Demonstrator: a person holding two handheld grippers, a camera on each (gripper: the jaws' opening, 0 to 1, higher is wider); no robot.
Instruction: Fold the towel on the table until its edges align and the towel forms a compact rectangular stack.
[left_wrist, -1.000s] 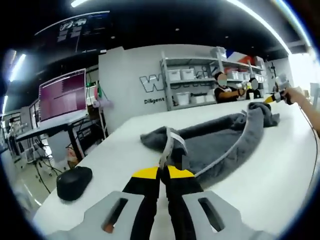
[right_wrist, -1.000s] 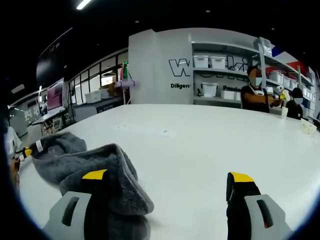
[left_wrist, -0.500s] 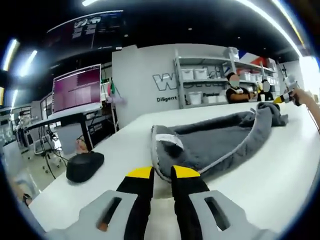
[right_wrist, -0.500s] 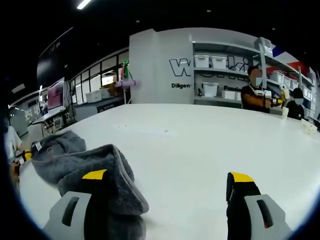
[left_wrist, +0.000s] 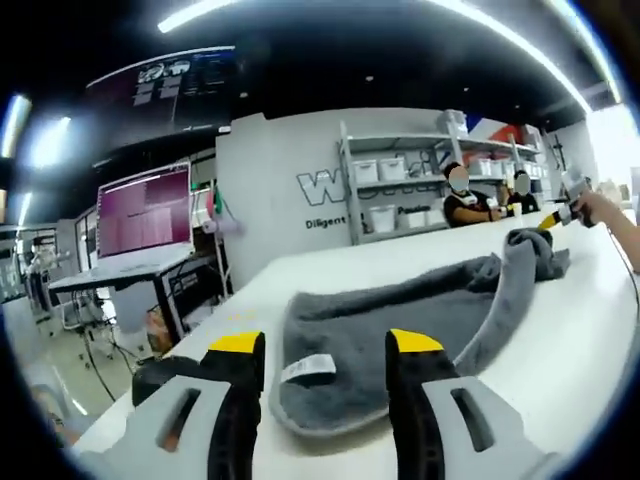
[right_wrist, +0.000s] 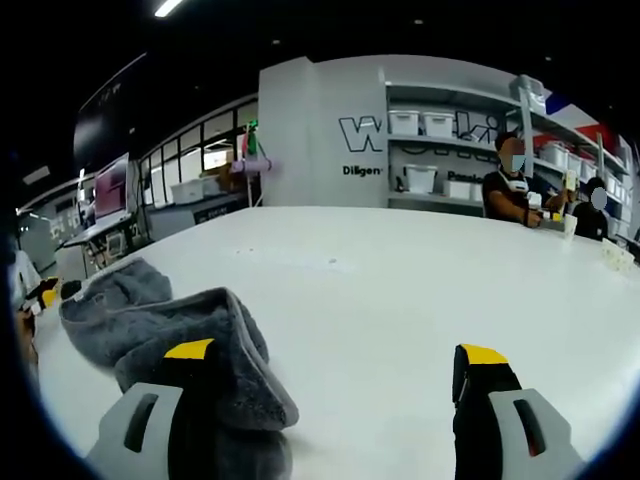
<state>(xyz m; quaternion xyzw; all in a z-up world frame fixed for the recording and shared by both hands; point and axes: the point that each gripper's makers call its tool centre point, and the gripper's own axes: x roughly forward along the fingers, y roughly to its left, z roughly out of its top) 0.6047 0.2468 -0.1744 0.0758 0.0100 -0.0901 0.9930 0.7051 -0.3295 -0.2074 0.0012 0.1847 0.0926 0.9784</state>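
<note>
Towel (left_wrist: 400, 320) lies bunched on white table (right_wrist: 400, 290), fingers of both grippers spread apart, black mouse (left_wrist: 165, 372) beside.

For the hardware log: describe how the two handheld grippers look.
Left gripper: two black jaws with yellow tips, rising from light grey housings with dark slots. Right gripper: the same black jaws, yellow tips and grey slotted housings. No cables or sleeves can be made out on them.

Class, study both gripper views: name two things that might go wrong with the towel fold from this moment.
1. The left gripper has its jaws open around the towel corner with the white label; closing badly may miss that edge.
2. The far end is bunched beside the open right gripper, so edges may not align.
</note>
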